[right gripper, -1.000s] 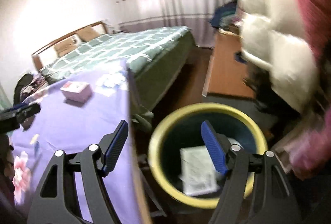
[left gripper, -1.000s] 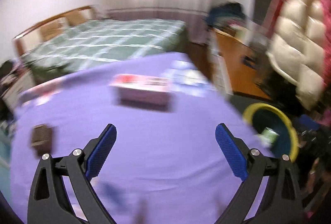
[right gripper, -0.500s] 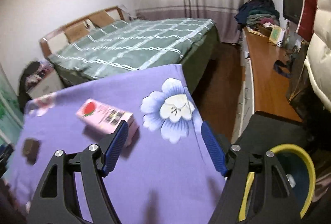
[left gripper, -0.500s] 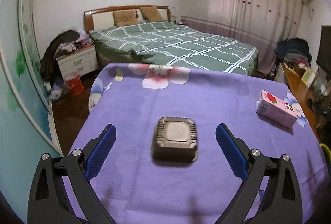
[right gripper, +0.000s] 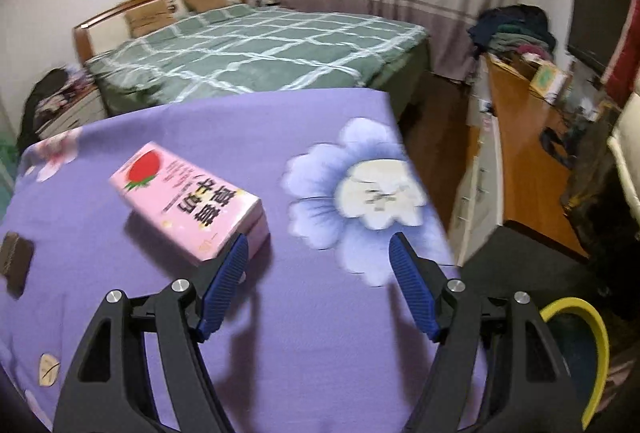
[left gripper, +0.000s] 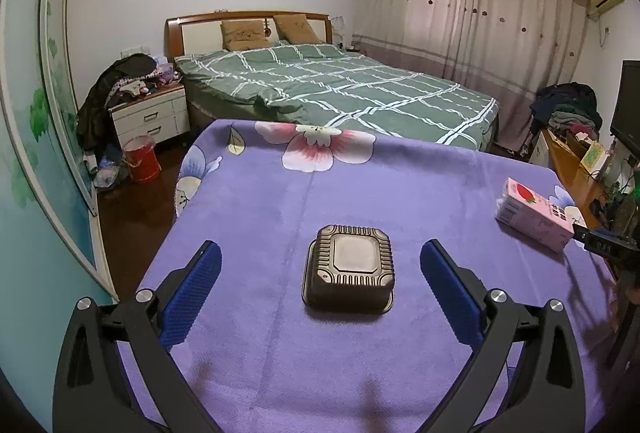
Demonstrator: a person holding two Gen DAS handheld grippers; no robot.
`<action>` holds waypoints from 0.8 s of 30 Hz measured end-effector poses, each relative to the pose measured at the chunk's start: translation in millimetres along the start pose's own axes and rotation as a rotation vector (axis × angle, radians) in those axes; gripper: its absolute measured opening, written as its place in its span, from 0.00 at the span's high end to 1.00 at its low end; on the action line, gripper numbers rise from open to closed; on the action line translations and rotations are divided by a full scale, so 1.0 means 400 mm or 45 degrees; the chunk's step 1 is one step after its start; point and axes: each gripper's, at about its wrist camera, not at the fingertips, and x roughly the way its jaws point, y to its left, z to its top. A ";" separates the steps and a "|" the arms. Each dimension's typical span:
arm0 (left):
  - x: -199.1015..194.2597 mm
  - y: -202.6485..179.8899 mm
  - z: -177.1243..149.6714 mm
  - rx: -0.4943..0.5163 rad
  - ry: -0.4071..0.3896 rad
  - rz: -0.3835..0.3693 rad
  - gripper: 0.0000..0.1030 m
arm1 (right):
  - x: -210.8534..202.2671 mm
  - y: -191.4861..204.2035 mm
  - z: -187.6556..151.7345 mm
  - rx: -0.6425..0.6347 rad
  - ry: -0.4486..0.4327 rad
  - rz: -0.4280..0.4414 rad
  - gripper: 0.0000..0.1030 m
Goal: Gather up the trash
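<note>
A dark ribbed plastic food container [left gripper: 349, 270] lies upside down on the purple flowered tablecloth [left gripper: 420, 189]. My left gripper [left gripper: 320, 265] hovers just short of it, jaws still opening, the container lined up ahead of the gap and untouched. A pink strawberry milk carton [right gripper: 188, 199] lies flat on the cloth; the same carton [left gripper: 534, 217] shows at the right in the left wrist view. My right gripper [right gripper: 318, 253] is open and empty, its left finger [right gripper: 224, 281] close to the carton's near corner. The container [right gripper: 15, 265] is at the far left there.
A yellow-rimmed bin [right gripper: 580, 349] stands on the floor past the table's right edge. Behind the table is a green checked bed [left gripper: 340, 89]. A wooden desk [right gripper: 528, 161] runs along the right, and a red bucket [left gripper: 140, 159] sits by the nightstand at left.
Both views swung from the bin side back over the table. The left gripper now faces the dark container. The right gripper left the bin and came near the pink carton.
</note>
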 end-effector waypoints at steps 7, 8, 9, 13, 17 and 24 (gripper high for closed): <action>0.008 -0.004 -0.006 -0.006 0.022 -0.004 0.05 | -0.026 0.099 -0.022 -0.168 -0.011 0.223 0.32; 0.009 -0.005 -0.007 -0.006 0.022 -0.006 0.05 | -0.029 0.105 -0.023 -0.175 -0.009 0.242 0.32; 0.009 -0.005 -0.007 -0.008 0.023 -0.009 0.05 | -0.035 0.108 -0.023 -0.178 -0.013 0.253 0.32; 0.010 -0.005 -0.007 -0.015 0.024 -0.019 0.05 | -0.036 0.111 -0.019 -0.161 -0.019 0.299 0.29; 0.007 -0.011 -0.010 -0.020 0.031 -0.025 0.05 | -0.032 0.137 -0.007 -0.192 -0.029 0.313 0.26; 0.011 -0.021 -0.014 -0.013 0.043 -0.025 0.05 | -0.013 0.240 0.005 -0.321 -0.016 0.326 0.24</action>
